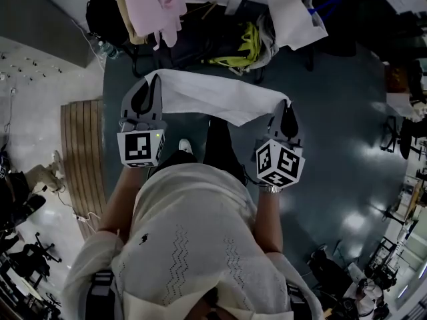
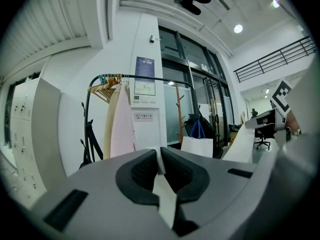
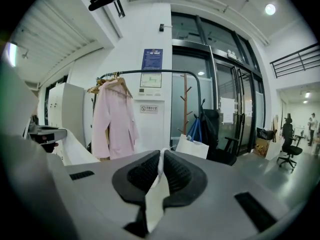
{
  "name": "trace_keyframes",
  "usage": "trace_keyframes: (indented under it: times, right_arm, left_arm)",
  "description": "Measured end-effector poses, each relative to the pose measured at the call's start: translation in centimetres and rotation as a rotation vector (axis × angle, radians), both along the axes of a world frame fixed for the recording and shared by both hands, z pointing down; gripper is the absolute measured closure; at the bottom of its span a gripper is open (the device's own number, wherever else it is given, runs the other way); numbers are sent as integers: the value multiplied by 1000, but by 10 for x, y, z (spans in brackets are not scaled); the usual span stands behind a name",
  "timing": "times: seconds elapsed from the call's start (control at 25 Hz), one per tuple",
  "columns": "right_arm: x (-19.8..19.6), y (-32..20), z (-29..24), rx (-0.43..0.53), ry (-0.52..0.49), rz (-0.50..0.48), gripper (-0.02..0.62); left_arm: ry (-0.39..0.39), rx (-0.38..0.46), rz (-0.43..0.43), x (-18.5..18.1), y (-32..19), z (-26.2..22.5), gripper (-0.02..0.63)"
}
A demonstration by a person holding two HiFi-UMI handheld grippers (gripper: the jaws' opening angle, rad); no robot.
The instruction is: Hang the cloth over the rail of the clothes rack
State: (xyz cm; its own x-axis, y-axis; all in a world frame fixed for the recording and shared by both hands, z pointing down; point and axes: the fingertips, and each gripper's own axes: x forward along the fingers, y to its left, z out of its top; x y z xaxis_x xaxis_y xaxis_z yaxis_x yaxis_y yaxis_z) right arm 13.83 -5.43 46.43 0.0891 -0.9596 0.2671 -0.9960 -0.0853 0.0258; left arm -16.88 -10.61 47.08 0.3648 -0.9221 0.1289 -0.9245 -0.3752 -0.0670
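A white cloth (image 1: 217,97) is stretched between my two grippers in the head view, held in the air in front of the person. My left gripper (image 1: 155,80) is shut on its left end, and the cloth's edge shows pinched between the jaws (image 2: 159,168). At the right end my right gripper (image 1: 288,107) is shut on the cloth, a strip of it (image 3: 160,170) clamped between the pads. The clothes rack's black rail (image 3: 150,72) arches ahead above both grippers, with a pink garment (image 3: 112,119) on a hanger at its left; most of the rail (image 2: 150,78) is bare.
A white paper bag (image 3: 192,147) stands at the rack's foot beside a wooden coat stand (image 3: 186,106) and dark bags. Glass doors rise behind. A wooden bench (image 1: 83,159) lies at the left, and office chairs (image 3: 289,154) stand far right.
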Motion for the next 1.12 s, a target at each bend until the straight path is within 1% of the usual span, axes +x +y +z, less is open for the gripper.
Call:
trace_keyframes:
  times: [0.12,0.28,0.36,0.52,0.64,0.72,0.92,1.04,1.12]
  right_arm:
    - [11,-39,3,10,-8,-16,561]
    - [26,-105,11,4,-9,-66,561]
    - [39,-142,11,5,-5,-94,561]
    - [74,-219,8,8,-5,-147,561]
    - [96,-275,2,24,-15,-200,561]
    - [105,-310,-9,49,-10,-233,561]
    - [118,-367,-52,126,-28,-253,561]
    - [121,-394,-73,140,-34,-274,561]
    - [121,-416,-81,130,-40,-295,561]
  left_arm:
    - [-6,-1,-23,8,-29,2,588]
    - [-11,-3,-53,29,-78,5,588]
    - [-10,18,-68,44,-110,0,588]
    - [-38,36,-115,71,-178,-8,588]
    - [-14,91,-160,93,-222,-25,588]
    - [-6,118,-180,104,-246,-38,588]
    - [-58,134,-197,109,-292,-51,588]
    - [-24,193,-230,109,-323,-76,588]
    - [-31,230,-261,105,-346,-89,588]
